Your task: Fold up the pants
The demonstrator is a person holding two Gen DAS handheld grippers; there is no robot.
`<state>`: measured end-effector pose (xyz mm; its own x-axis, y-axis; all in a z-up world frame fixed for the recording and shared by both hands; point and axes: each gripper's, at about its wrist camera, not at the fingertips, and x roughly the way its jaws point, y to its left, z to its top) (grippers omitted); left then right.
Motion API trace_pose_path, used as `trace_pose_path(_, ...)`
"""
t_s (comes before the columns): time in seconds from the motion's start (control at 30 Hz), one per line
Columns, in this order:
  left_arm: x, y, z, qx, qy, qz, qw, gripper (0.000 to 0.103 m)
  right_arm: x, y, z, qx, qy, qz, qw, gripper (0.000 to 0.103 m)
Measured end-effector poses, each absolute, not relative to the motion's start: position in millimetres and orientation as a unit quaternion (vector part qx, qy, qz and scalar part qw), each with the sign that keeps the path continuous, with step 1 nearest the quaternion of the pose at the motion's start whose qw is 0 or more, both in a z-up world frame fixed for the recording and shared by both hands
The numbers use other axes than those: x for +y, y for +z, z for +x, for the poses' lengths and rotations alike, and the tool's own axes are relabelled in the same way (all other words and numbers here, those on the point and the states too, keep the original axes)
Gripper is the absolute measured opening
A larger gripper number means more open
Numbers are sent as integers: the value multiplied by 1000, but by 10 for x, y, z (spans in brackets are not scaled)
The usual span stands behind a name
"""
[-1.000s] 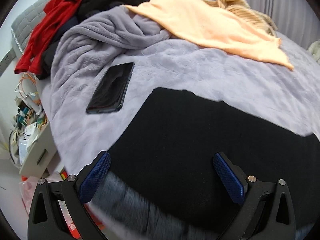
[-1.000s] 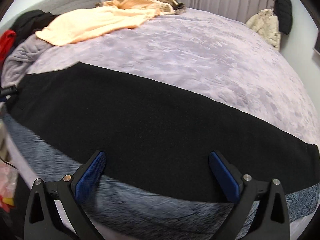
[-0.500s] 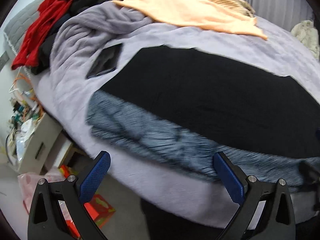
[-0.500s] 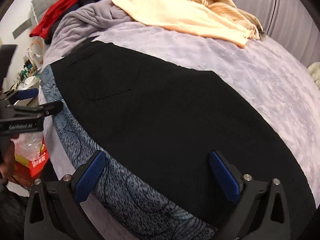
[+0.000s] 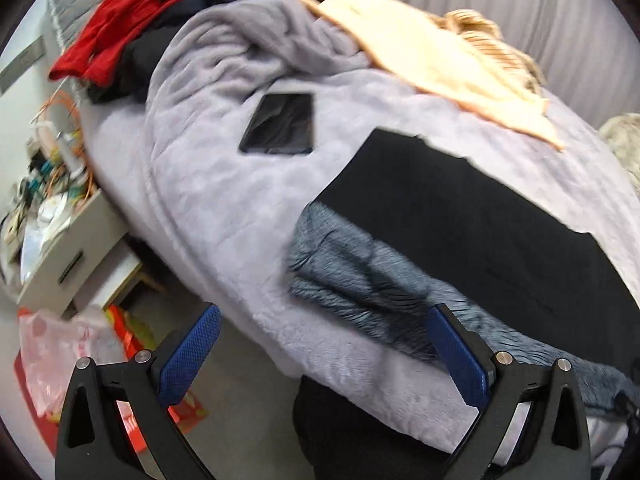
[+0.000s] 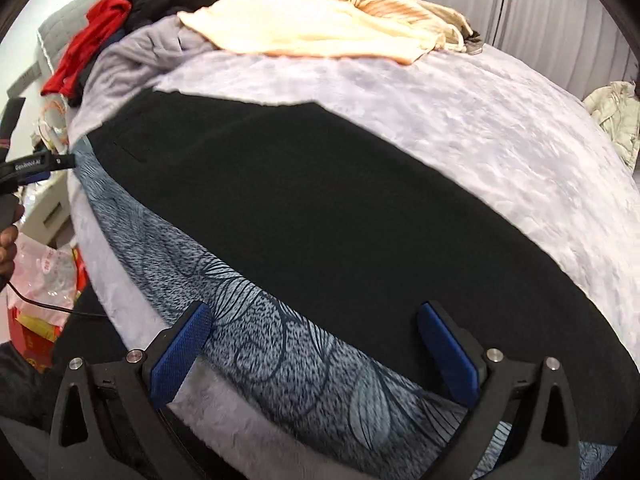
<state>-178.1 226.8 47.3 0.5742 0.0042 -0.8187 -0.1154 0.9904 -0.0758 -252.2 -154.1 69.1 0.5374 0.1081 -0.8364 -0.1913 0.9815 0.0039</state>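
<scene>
Black pants (image 6: 320,208) flat along lavender blanket (image 6: 460,120) edge, left gripper (image 5: 320,356) spread, right gripper (image 6: 312,348) spread, both empty

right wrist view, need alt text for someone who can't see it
Black pants lie spread flat across a lilac blanket on a bed, over a blue-grey patterned cloth. The open right gripper hovers at the near edge, holding nothing. A peach garment and red clothes lie beyond.

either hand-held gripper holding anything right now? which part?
Nothing held. The left hand-held gripper and right hand-held gripper are both open, with no fabric between their fingers, above the flat black fleece pants on the lilac plush blanket.
</scene>
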Motion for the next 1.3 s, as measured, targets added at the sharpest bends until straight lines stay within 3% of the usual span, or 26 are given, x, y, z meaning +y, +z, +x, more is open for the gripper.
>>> trace_pose_path(0.2,2018,673,-1731,422,-40,-71,903,103,-1620,726,-2412,459,59,-4,886,103)
trace_pose_path(0.4,1705,266,-1346,489,13,-7,872,103,-1884,580,-2508,476,38,-4,879,103)
trace_pose_path(0.6,1576,326,-1381,478,47,23,877,103,-2593,611,-2856,484,-45,17,874,103)
trace_pose_path(1.3,-1518,375,-1961,491,-229,168,824,103,-4427,896,-4029,475,-228,25,850,103)
